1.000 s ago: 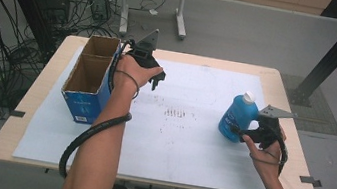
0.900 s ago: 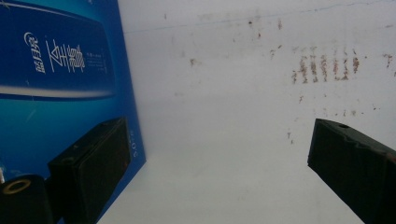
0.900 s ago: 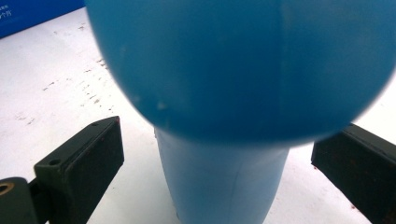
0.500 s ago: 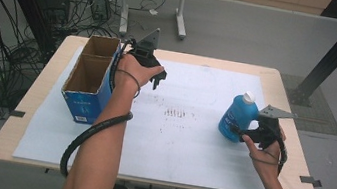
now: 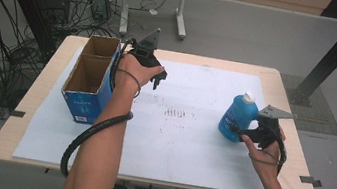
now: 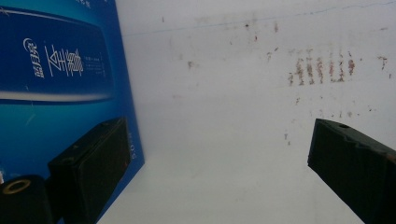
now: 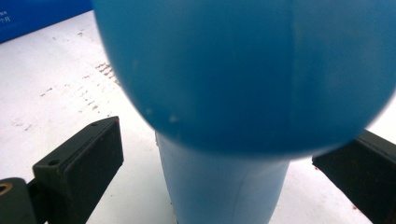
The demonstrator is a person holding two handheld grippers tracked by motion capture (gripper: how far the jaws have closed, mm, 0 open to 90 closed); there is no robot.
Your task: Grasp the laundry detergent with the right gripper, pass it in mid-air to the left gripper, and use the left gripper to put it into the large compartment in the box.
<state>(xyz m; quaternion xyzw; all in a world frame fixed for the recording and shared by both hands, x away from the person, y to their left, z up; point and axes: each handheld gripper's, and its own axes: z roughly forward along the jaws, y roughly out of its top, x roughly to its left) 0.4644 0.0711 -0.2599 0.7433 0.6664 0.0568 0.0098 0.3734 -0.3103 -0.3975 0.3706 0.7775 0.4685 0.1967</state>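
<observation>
Grey floor with a mess of cables (image 5: 21, 52) off at 9 to 10 o'clock, and in the middle a wooden bench (image 5: 298, 159) covered by a white sheet (image 5: 185, 137) with some reddish smudges near its centre. Over at 10 o'clock on the bench there's an open-topped blue cardboard box (image 5: 88, 85), two compartments, both look bare inside. Right next to it on its 3 o'clock side are the left tongs (image 5: 157, 79), hanging over the sheet; in the left gripper view the box's blue printed side (image 6: 60, 84) sits just beside one jaw, and the jaws are spread wide with nothing between them. Moving across to 3 o'clock, a blue bottle (image 5: 238, 117) with a white cap stands upright on the sheet. The right tongs (image 5: 242, 132) are right up against its lower part. In the right gripper view the bottle (image 7: 243, 93) sits between the jaws, but they're apart, with a gap on each side, so not clamped.
</observation>
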